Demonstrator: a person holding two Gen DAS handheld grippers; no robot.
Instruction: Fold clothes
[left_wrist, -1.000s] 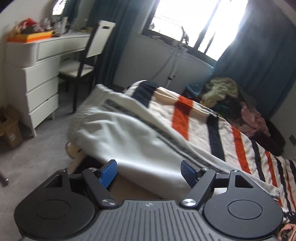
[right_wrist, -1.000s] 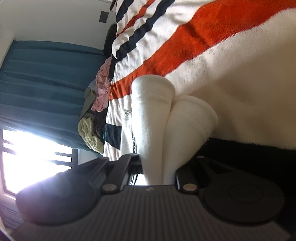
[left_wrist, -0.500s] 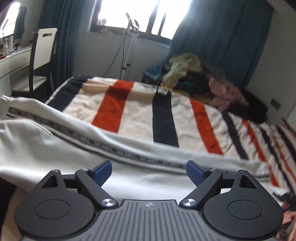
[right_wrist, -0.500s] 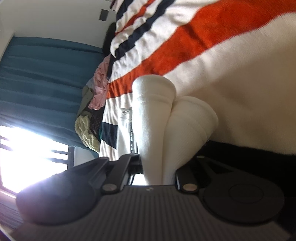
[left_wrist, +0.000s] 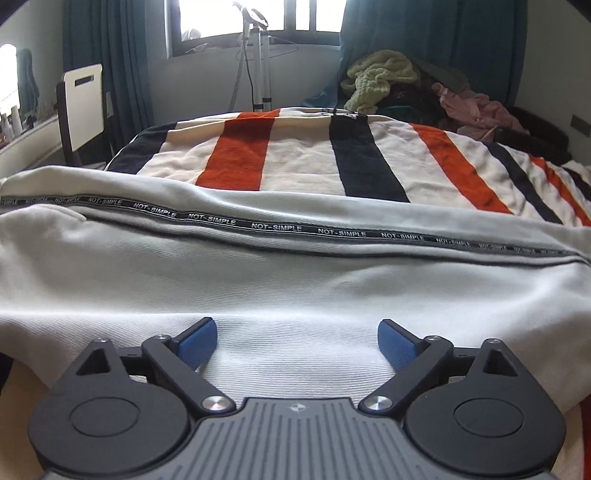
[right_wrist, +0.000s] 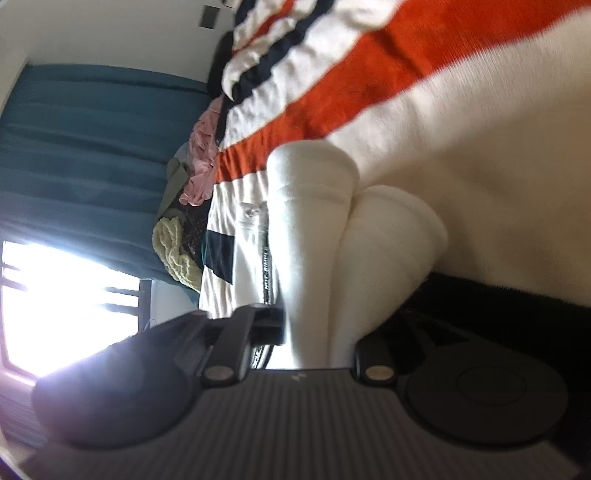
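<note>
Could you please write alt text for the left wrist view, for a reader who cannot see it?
The left gripper, its blue-padded jaws wide open and empty, hovers low over off-white trousers with a black "NOT-SIMPLE" side stripe, spread across a striped bed cover. Beyond lies a pile of clothes before teal curtains and a bright window.

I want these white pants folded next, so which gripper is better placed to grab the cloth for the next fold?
Left, probably. The left gripper stands wide open right over the white pants, its jaws just opened. The right gripper has the pants' two cuffs between its jaws, which have just been opening.
</note>
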